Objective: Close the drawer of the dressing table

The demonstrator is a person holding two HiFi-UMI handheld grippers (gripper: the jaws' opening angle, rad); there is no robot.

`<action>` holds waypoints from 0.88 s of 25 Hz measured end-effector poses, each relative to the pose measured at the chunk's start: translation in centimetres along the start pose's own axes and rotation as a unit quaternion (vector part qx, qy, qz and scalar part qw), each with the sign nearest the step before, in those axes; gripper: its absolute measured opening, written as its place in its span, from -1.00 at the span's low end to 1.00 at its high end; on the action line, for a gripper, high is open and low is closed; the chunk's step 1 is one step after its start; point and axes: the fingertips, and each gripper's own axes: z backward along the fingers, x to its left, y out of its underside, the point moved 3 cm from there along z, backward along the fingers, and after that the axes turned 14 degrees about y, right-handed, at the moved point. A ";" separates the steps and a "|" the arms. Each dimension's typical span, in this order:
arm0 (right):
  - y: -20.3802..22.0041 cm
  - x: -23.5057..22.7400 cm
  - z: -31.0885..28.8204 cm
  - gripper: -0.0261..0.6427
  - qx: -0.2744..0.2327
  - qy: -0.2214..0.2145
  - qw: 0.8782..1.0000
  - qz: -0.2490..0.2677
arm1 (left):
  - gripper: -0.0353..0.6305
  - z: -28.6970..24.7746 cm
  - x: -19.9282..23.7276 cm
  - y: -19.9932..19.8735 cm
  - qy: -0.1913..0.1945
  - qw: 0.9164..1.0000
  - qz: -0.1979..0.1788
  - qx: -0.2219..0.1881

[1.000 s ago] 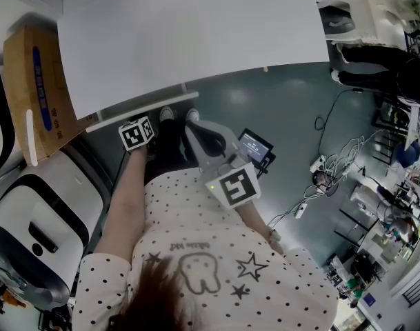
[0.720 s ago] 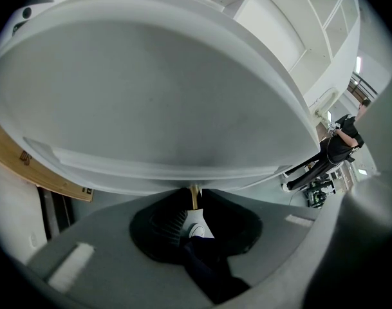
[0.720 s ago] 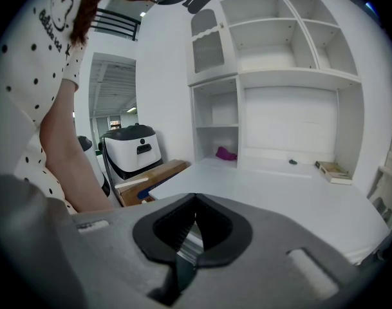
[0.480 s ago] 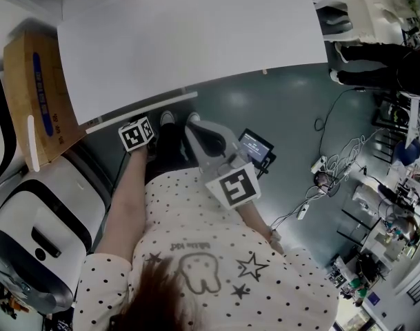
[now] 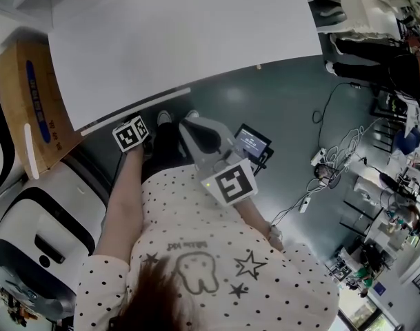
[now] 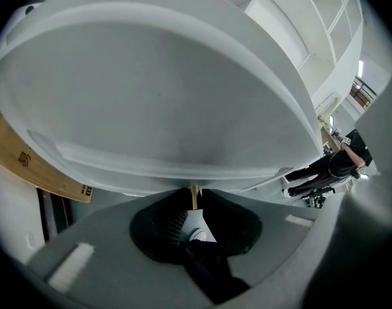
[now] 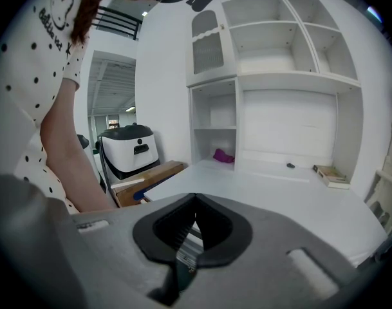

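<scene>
Pinching the drawer knob (image 6: 194, 193) beneath tabletop (image 5: 182, 33) edge: left gripper (image 6: 194, 206); right gripper (image 7: 196, 201) pressed together.

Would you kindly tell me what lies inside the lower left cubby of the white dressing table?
A small purple object lies on the cubby floor; anything behind it is covered by it.

White dressing table (image 5: 182, 40); gold knob (image 6: 194, 197); black-dotted white shirt (image 5: 172, 209).
</scene>
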 end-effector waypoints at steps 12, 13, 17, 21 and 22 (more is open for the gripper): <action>-0.4 -0.2 -0.5 -0.92 -0.001 0.004 1.000 0.001 | -0.69 -0.2 0.0 -0.7 0.002 1.000 0.000 -0.003; -0.5 -0.3 -0.5 -0.92 -0.002 0.005 1.000 -0.001 | -0.70 -0.2 0.0 -0.8 0.002 1.000 0.000 -0.003; -0.6 -0.5 -0.6 -0.92 -0.001 0.008 1.000 -0.003 | -0.69 -0.4 -0.2 -1.0 0.002 1.000 0.001 -0.004; -0.7 -0.7 -0.5 -0.92 -0.001 0.010 1.000 -0.002 | -0.69 -0.3 -0.2 -1.3 0.001 1.000 0.004 -0.007; -0.8 -0.7 -0.5 -0.92 -0.002 0.010 1.000 -0.001 | -0.69 -0.3 -0.2 -1.3 0.001 1.000 0.004 -0.007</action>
